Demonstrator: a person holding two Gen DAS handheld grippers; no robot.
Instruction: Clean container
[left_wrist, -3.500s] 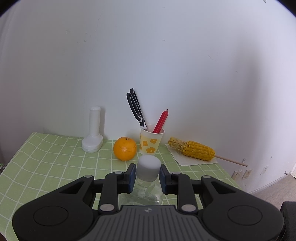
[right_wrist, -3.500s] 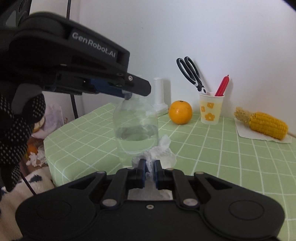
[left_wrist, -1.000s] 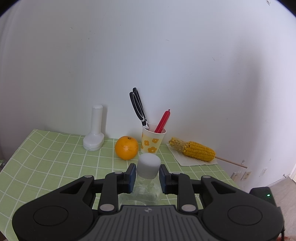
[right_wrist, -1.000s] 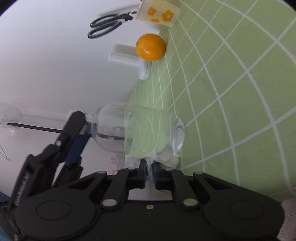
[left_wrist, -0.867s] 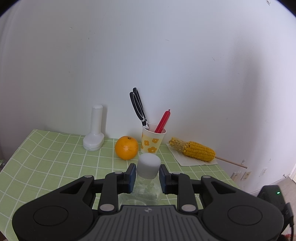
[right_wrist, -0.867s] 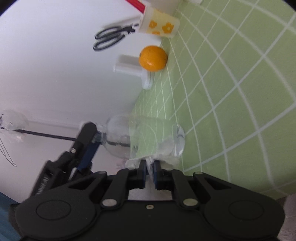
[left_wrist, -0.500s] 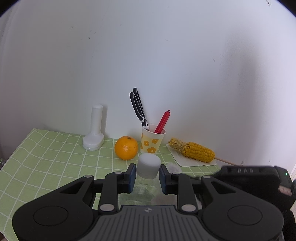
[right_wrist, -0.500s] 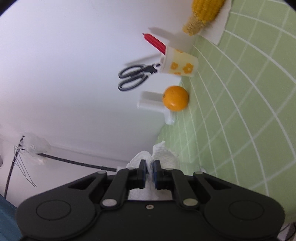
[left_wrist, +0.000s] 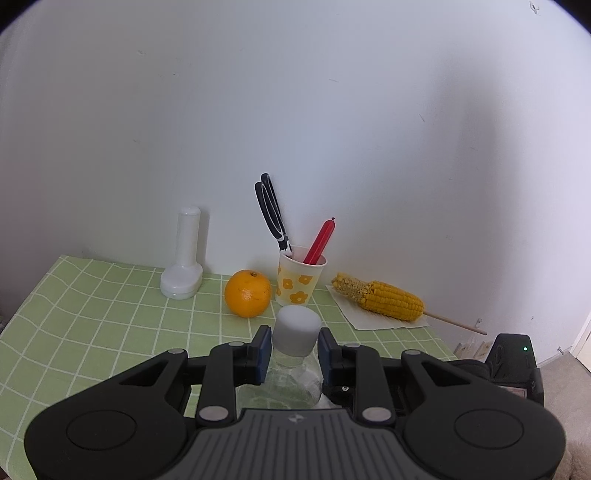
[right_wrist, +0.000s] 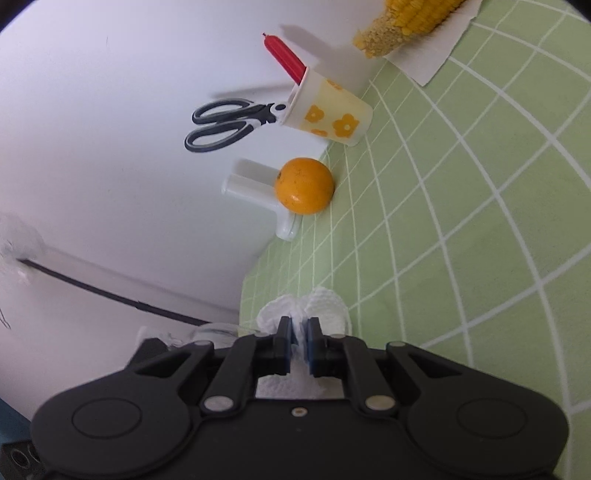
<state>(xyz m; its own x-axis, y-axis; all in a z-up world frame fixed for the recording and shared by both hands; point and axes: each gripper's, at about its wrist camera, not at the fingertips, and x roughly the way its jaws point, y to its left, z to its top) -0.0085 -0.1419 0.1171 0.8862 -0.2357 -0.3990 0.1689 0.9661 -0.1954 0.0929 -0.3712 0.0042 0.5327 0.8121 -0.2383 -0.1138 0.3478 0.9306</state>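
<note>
A clear plastic bottle (left_wrist: 293, 384) with a white cap (left_wrist: 298, 326) is held upright by its neck in my left gripper (left_wrist: 293, 352), which is shut on it. My right gripper (right_wrist: 299, 341) is shut on a crumpled white paper towel (right_wrist: 325, 304); its view is rolled about a quarter turn. In the right wrist view only a sliver of clear bottle (right_wrist: 216, 329) shows at the lower left, beside the fingers. In the left wrist view the right gripper's black body (left_wrist: 511, 363) sits low at the right, close to the bottle.
A green checked tablecloth (left_wrist: 92, 317) covers the table. Along the white wall stand a white bottle-shaped object (left_wrist: 184, 258), an orange (left_wrist: 247, 293), a flowered paper cup (left_wrist: 301, 278) with scissors (left_wrist: 271, 210) and a red utensil, and a corn cob (left_wrist: 380, 301) on paper.
My right gripper slid with the towel along the bottle, so the bottle has dropped almost out of its view. The right gripper's body shifted in the left wrist view. The left gripper stayed still.
</note>
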